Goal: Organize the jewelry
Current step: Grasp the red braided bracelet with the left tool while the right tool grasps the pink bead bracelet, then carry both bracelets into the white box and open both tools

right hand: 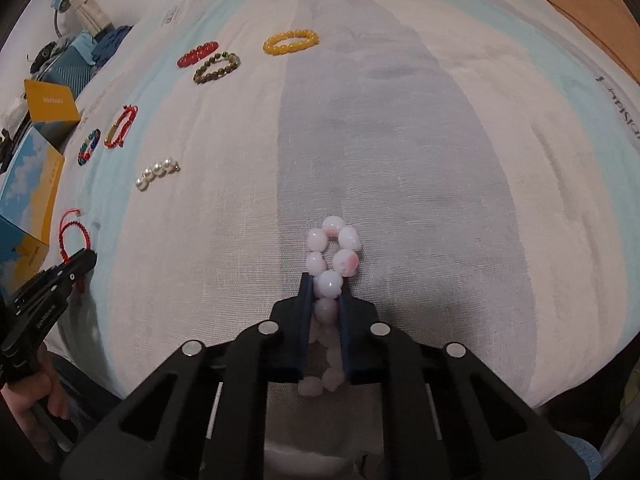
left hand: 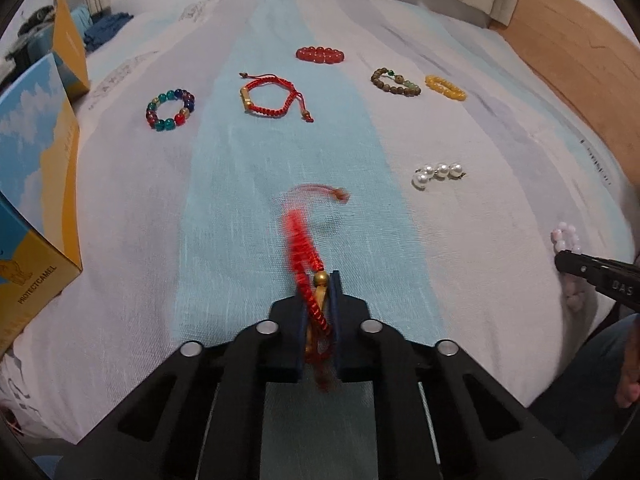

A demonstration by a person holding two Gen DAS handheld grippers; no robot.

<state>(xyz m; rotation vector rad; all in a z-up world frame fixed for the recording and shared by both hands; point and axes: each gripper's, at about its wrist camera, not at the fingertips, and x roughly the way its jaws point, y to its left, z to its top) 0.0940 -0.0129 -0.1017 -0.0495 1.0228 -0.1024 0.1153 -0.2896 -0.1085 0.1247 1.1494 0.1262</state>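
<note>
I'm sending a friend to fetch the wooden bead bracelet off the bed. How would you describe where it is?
On the striped bedspread, look at the far row of jewelry. The brown wooden bead bracelet lies between the red bead bracelet and the yellow bead bracelet. It alone is dull brown, with a few green beads.

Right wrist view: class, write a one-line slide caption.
Right gripper pinches a pink bead bracelet above the striped bedsheet.
</note>
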